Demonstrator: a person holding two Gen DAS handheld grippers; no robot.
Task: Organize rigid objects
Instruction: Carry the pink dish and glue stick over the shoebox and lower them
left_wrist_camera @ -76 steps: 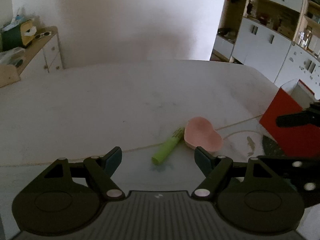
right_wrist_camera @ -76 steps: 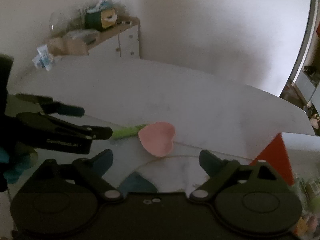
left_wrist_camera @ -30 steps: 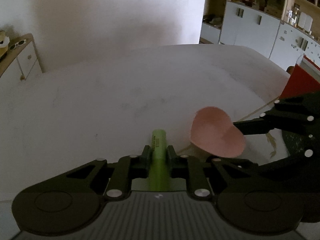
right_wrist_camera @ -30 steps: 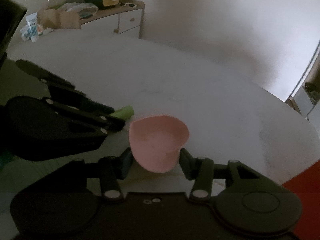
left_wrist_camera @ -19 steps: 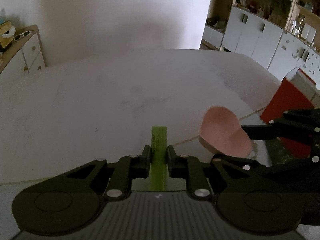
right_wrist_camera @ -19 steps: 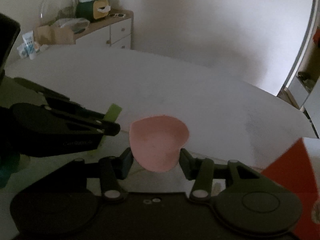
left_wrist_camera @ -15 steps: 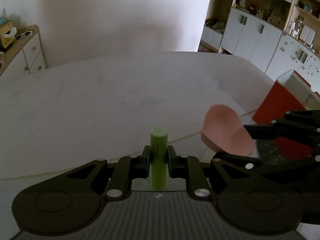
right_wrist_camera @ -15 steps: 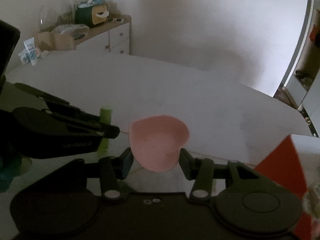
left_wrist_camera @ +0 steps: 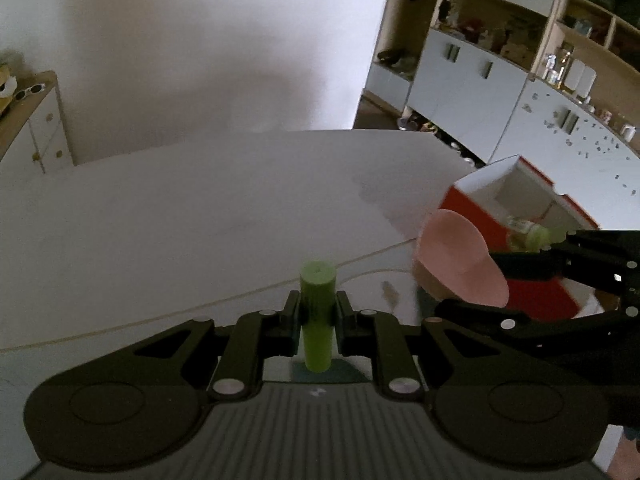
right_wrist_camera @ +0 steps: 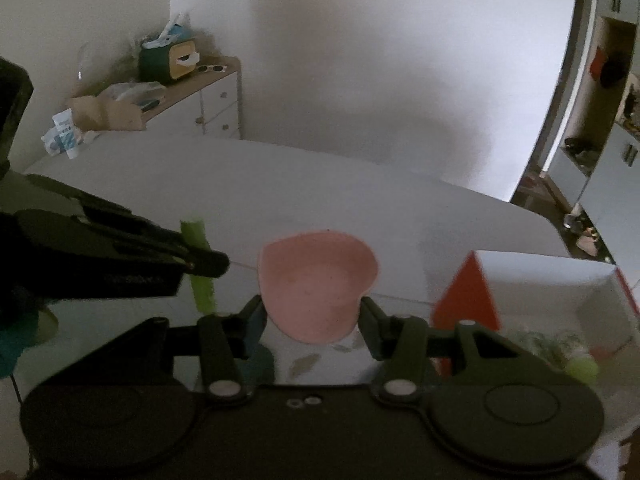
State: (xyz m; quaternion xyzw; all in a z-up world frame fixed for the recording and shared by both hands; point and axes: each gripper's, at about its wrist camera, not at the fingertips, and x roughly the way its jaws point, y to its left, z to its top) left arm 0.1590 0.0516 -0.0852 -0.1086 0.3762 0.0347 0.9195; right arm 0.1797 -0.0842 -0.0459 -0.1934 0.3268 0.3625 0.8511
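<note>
My left gripper (left_wrist_camera: 318,314) is shut on a green cylindrical marker (left_wrist_camera: 317,312), held upright above the white table (left_wrist_camera: 168,216). The marker (right_wrist_camera: 198,268) and the left gripper (right_wrist_camera: 202,258) also show at the left of the right wrist view. My right gripper (right_wrist_camera: 312,316) is shut on a pink heart-shaped dish (right_wrist_camera: 316,284), lifted off the table. In the left wrist view that dish (left_wrist_camera: 460,266) hangs at the right, in front of an open red and white box (left_wrist_camera: 516,216).
The red and white box (right_wrist_camera: 540,292) stands at the table's right end with small items inside, a green-capped bottle (left_wrist_camera: 528,236) among them. A drawer cabinet (right_wrist_camera: 208,100) with clutter stands by the far wall. White cupboards (left_wrist_camera: 500,100) fill the right background.
Both grippers closed on their objects, the left on the marker and the right on the dish, then rose from the table. The marker now stands upright and the box has come into fuller view.
</note>
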